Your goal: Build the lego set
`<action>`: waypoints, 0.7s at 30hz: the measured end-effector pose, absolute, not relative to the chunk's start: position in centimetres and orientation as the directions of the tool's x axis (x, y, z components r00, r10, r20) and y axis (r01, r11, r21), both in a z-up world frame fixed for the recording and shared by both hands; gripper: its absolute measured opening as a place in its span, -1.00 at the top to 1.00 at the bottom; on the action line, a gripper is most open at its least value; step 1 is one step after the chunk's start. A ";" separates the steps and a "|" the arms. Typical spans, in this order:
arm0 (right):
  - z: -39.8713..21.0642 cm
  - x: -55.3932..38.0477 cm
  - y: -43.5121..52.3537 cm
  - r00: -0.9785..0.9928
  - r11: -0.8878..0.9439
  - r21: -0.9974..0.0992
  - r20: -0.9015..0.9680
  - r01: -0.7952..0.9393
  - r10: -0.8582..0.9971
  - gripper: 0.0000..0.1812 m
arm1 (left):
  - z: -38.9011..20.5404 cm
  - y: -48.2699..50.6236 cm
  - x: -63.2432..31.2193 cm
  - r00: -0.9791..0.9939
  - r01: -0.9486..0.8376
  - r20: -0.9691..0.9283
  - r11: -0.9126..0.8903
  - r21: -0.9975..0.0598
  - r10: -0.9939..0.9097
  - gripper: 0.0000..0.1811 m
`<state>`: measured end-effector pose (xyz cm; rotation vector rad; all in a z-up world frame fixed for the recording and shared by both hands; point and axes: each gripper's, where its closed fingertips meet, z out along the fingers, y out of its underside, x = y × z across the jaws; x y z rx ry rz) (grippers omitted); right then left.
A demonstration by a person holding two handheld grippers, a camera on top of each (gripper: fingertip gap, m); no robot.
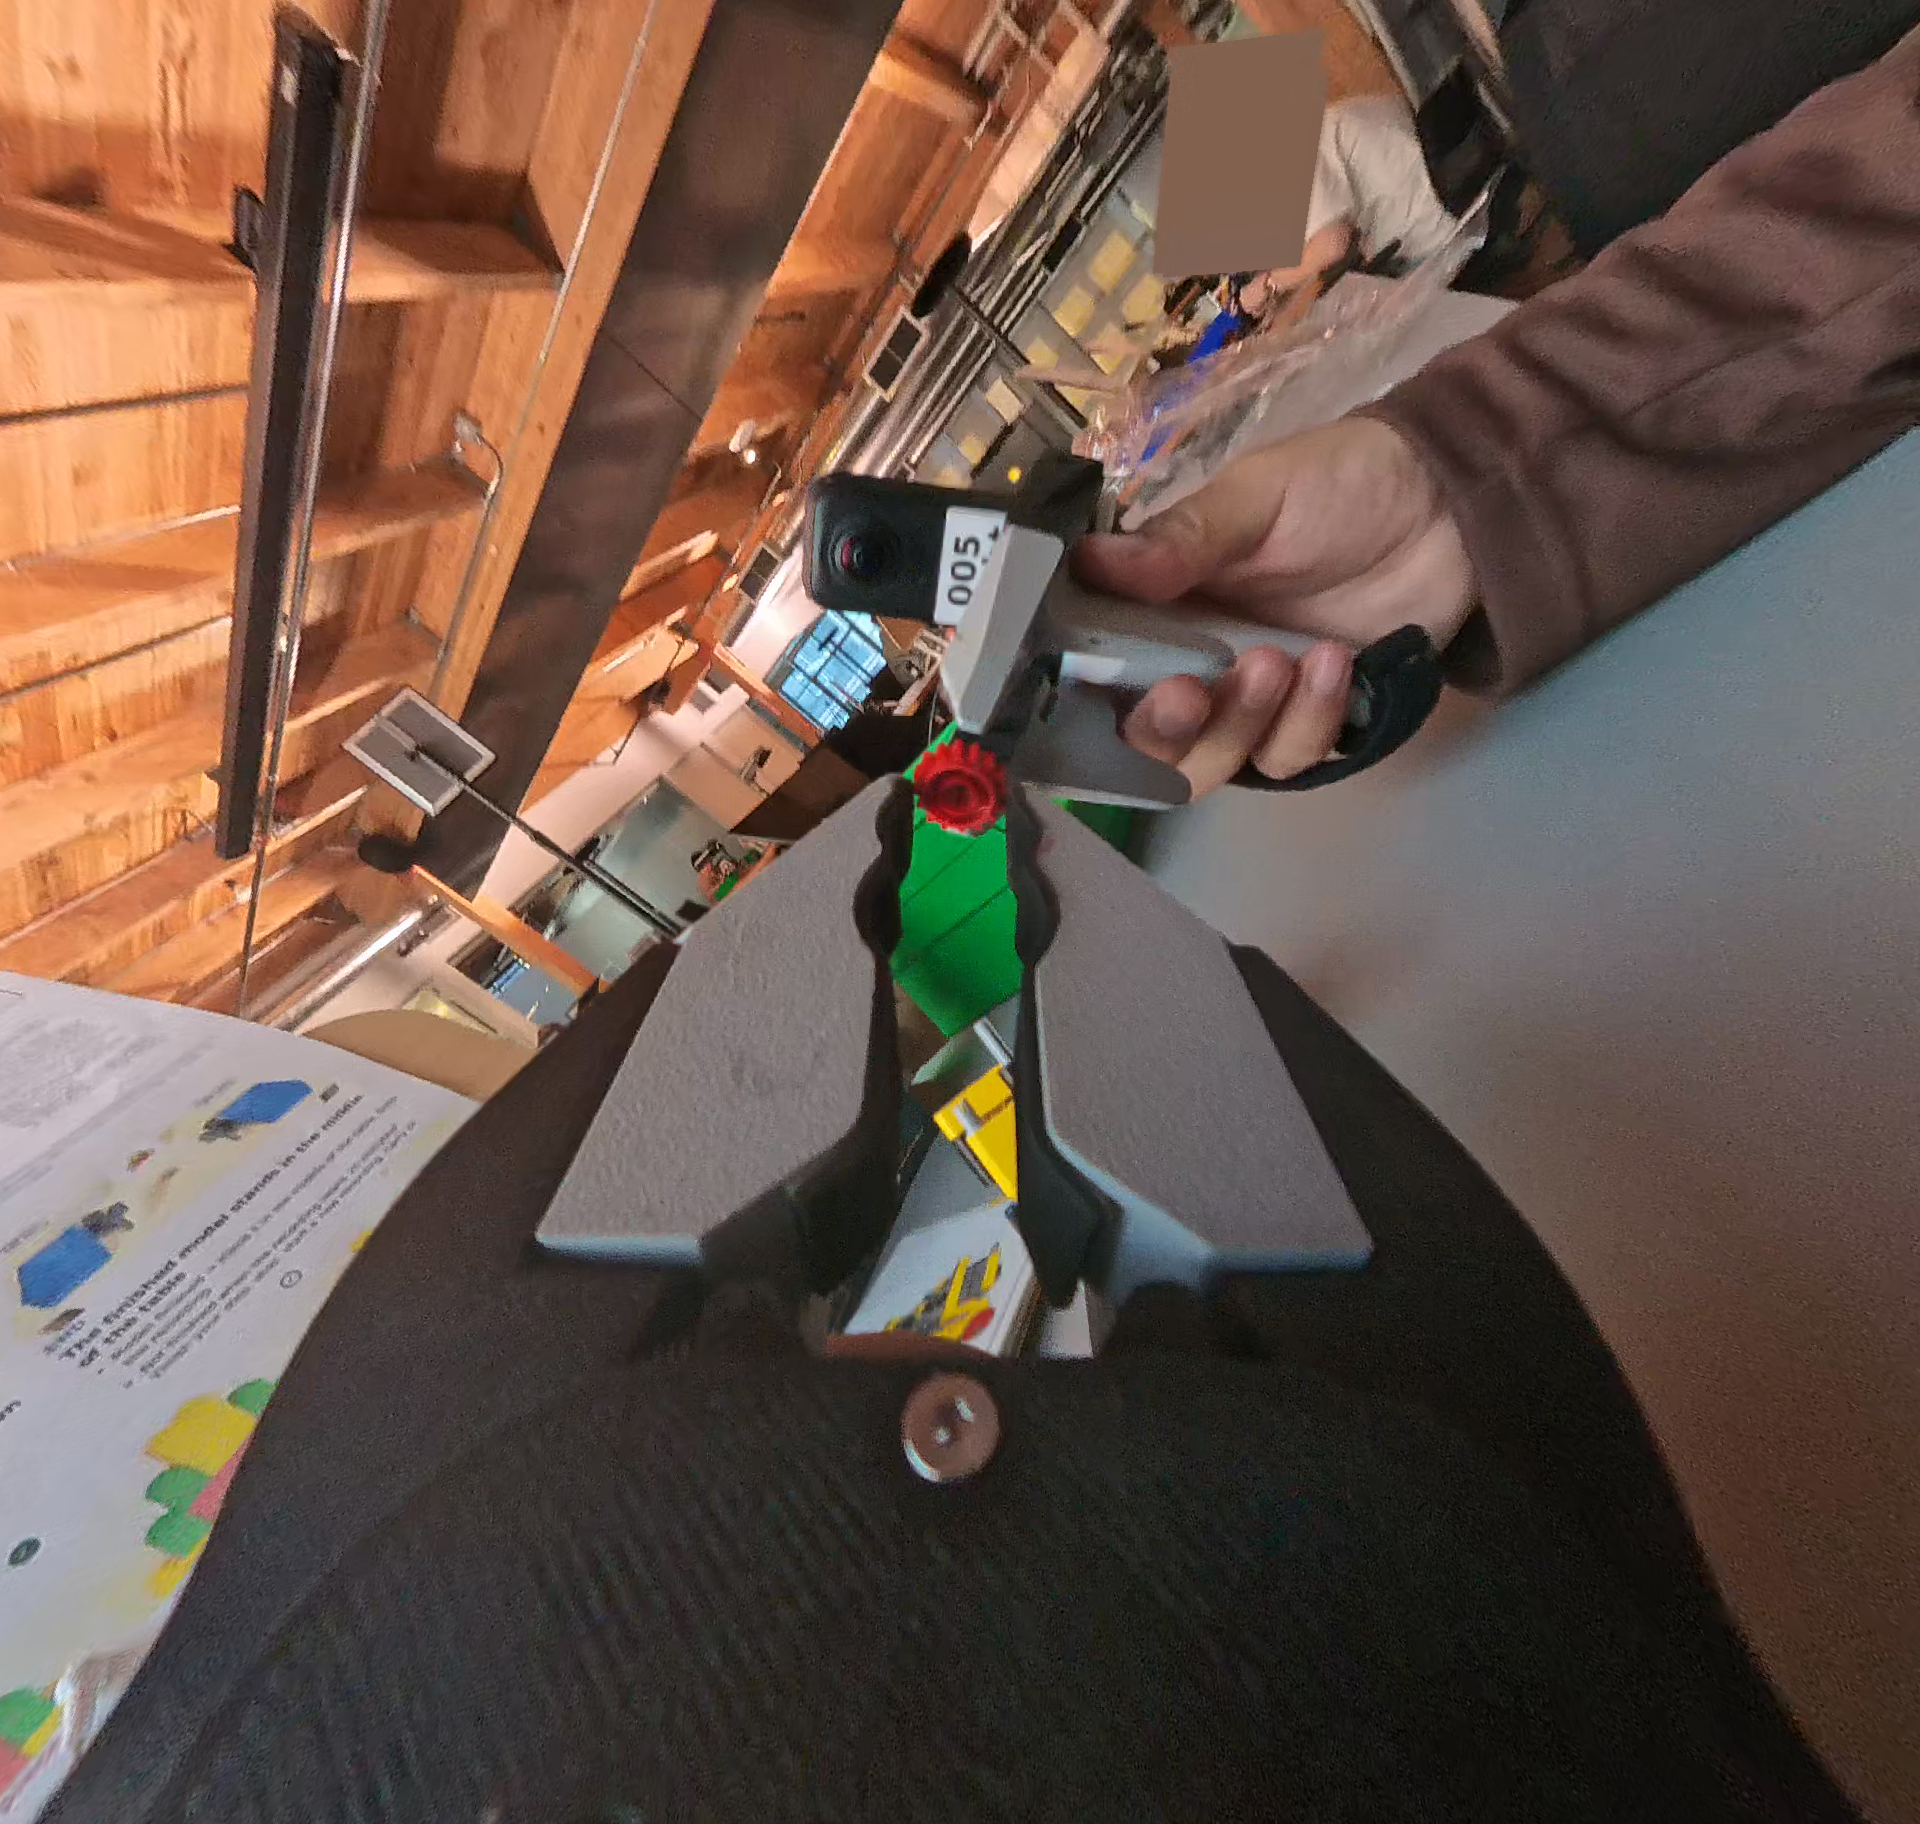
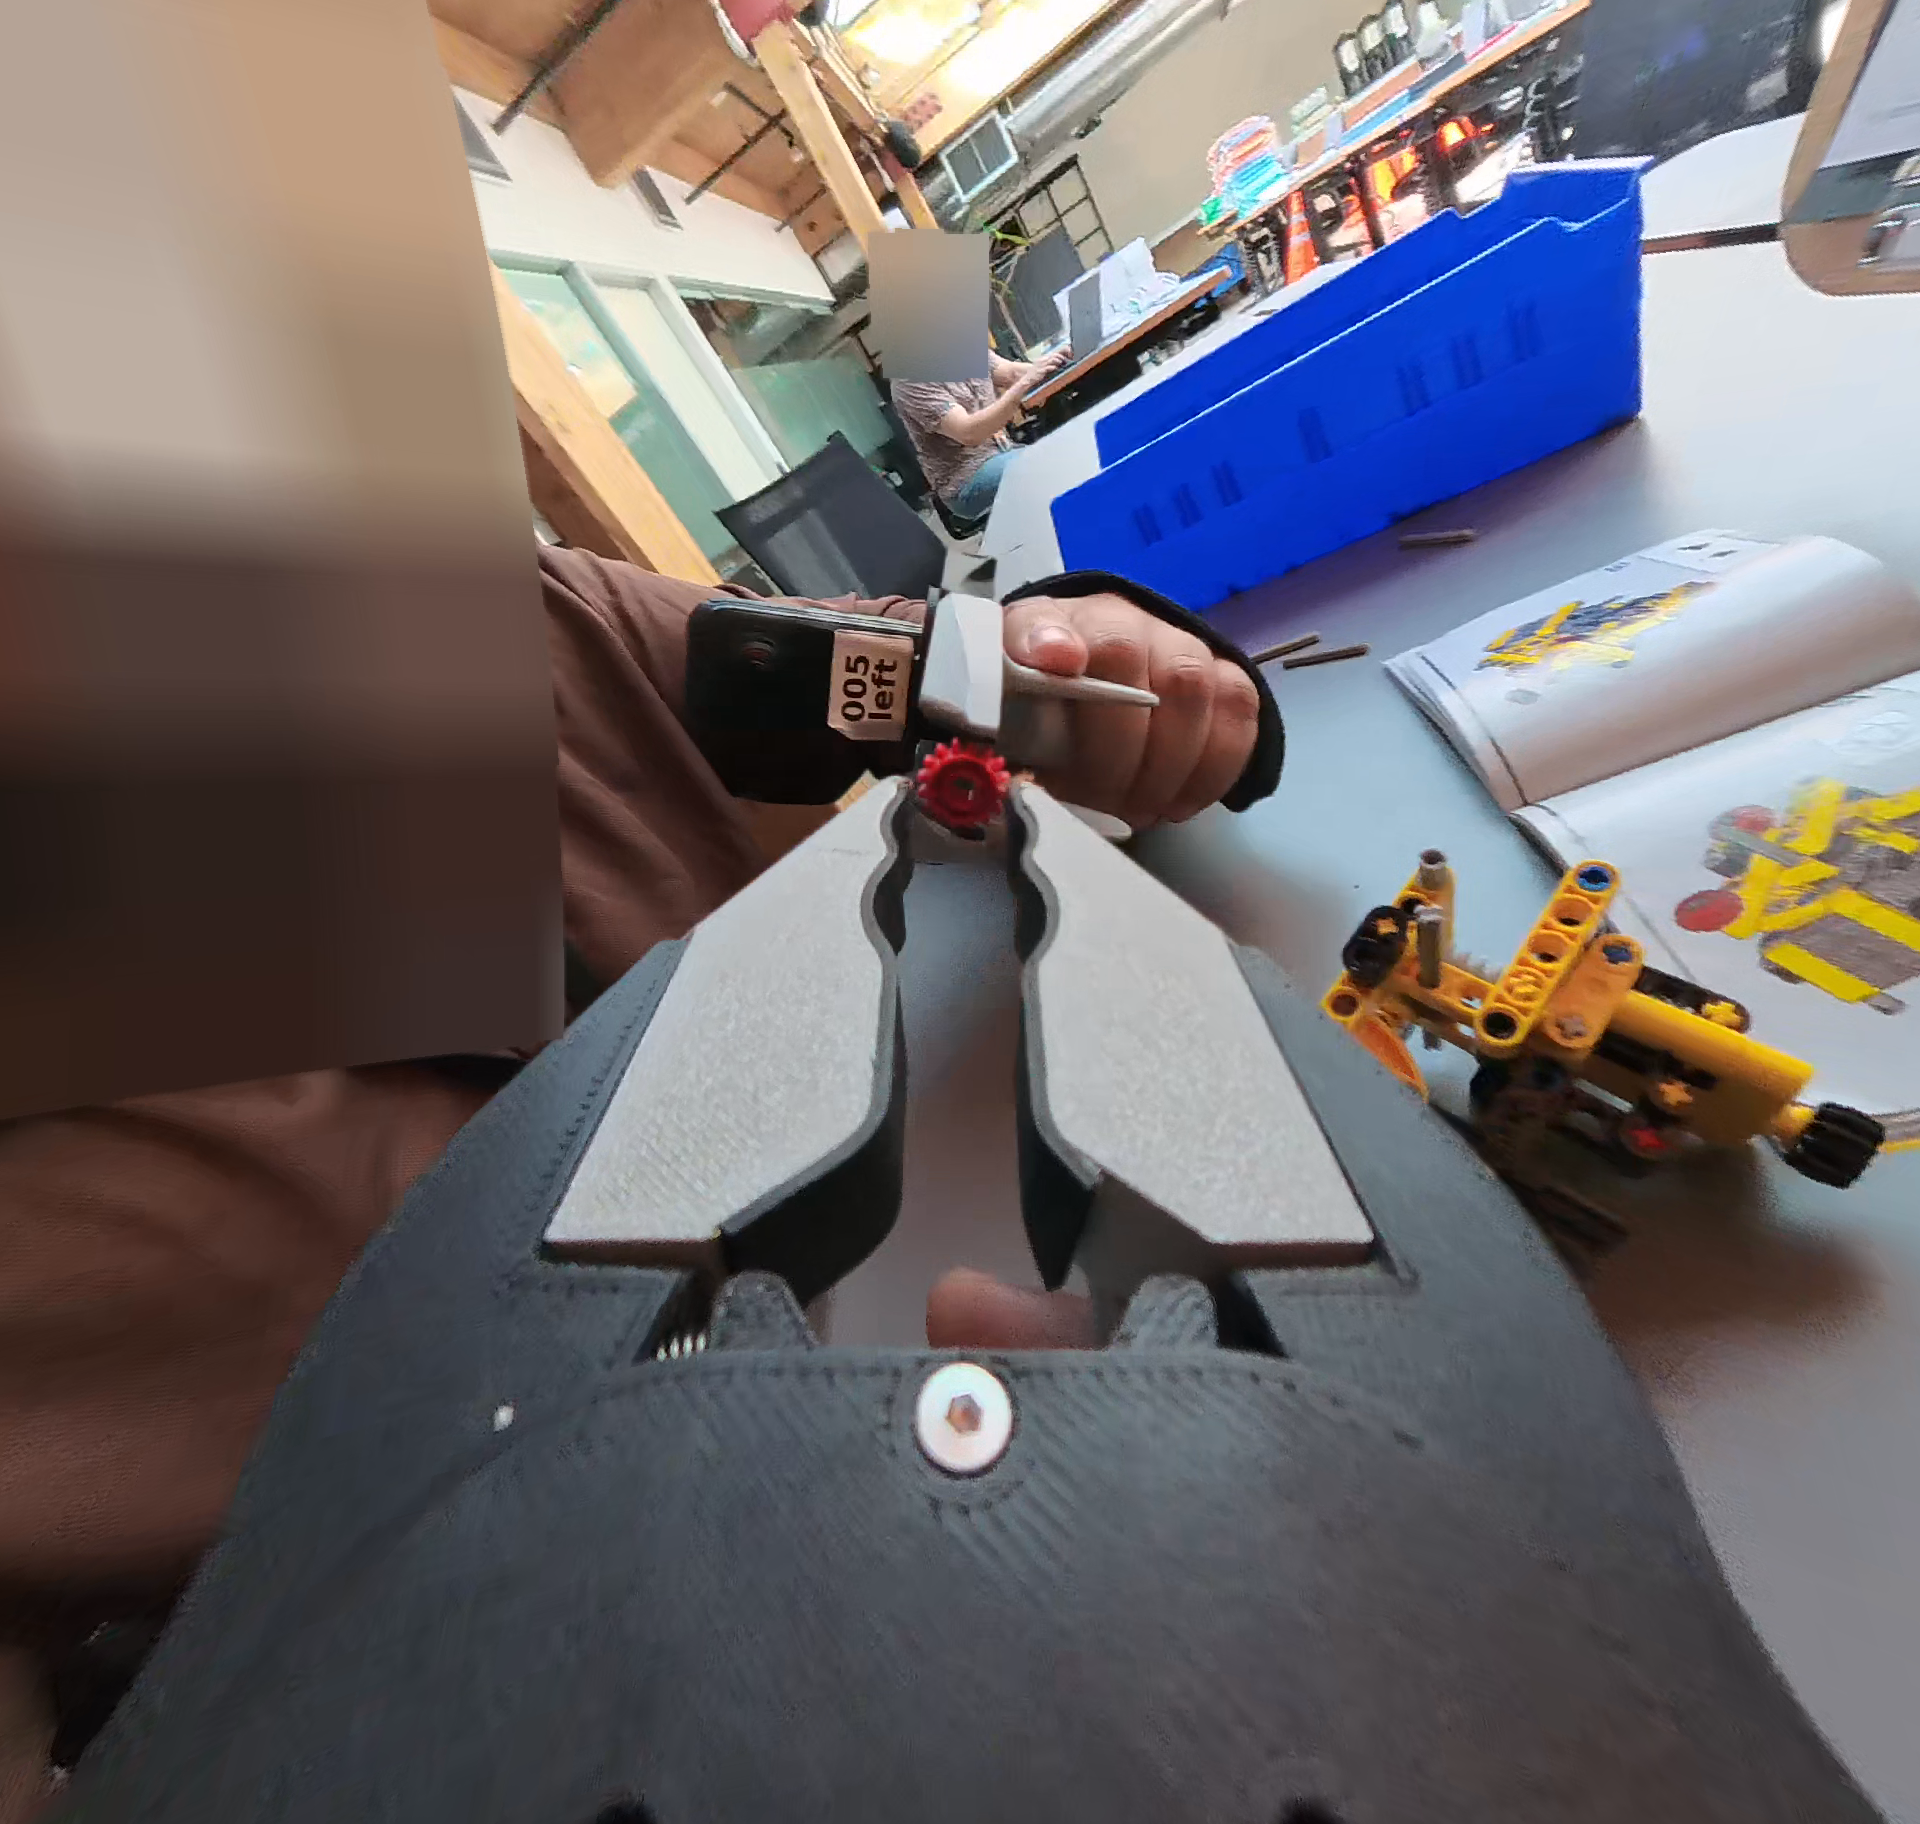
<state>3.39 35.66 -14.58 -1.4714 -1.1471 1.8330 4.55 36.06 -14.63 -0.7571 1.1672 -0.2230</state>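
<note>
- My left fingers [image 1: 769,1026] are drawn in close. Their tips sit against the teeth of a small red gear [image 1: 958,787] and pinch it.
- My right fingers [image 2: 769,1026] come at the same gear from the other side. Their tips flank it very closely, but I cannot tell whether they press on it or only sit beside it.
- The red gear is in the air above the worktop [image 2: 1403,839], between the two sets of tips. It is a small toothed wheel with pointed teeth all round, a raised hub and a dark hole in its middle. Each camera sees one flat face of it.
- Just beyond the gear, each view shows the other tool, grey with a black camera on top. It is gripped by my right hand [image 1: 1278,569] in one view and my left hand [image 2: 1132,704] in the other, both in brown sleeves.
- Behind the gear in the left wrist view stands a stack of green bricks [image 1: 956,912].
- To the right of my right fingers, the yellow model [image 2: 1558,1005] lies on the worktop. It is built from yellow holed beams with black pins, grey axles standing up and a black gear at its end.
- An open instruction booklet [image 2: 1662,652] lies just past the model.
- A blue bin [image 2: 1403,403] stands farther back on the worktop.
</note>
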 end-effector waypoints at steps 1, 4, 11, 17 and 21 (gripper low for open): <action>-14.5 3.3 35.7 -0.276 -0.505 -0.857 -0.512 0.103 0.813 0.88 | -14.5 36.0 4.5 0.409 -0.216 -0.748 0.741 -0.635 -0.522 0.83; -14.2 3.2 35.7 -0.286 -0.511 -0.855 -0.513 0.087 0.810 0.86 | -14.1 36.0 4.4 0.427 -0.209 -0.748 0.749 -0.629 -0.508 0.84; -14.5 3.0 36.1 -0.256 -0.507 -0.857 -0.512 0.089 0.820 0.77 | -14.0 36.6 4.2 0.444 -0.216 -0.735 0.735 -0.643 -0.513 0.84; -14.6 2.9 36.0 -0.257 -0.512 -0.854 -0.517 0.092 0.816 0.79 | -14.3 36.4 4.4 0.428 -0.213 -0.736 0.733 -0.646 -0.524 0.84; -14.7 2.8 35.8 -0.262 -0.503 -0.858 -0.512 0.105 0.818 0.84 | -14.4 36.4 4.5 0.425 -0.215 -0.736 0.731 -0.648 -0.527 0.84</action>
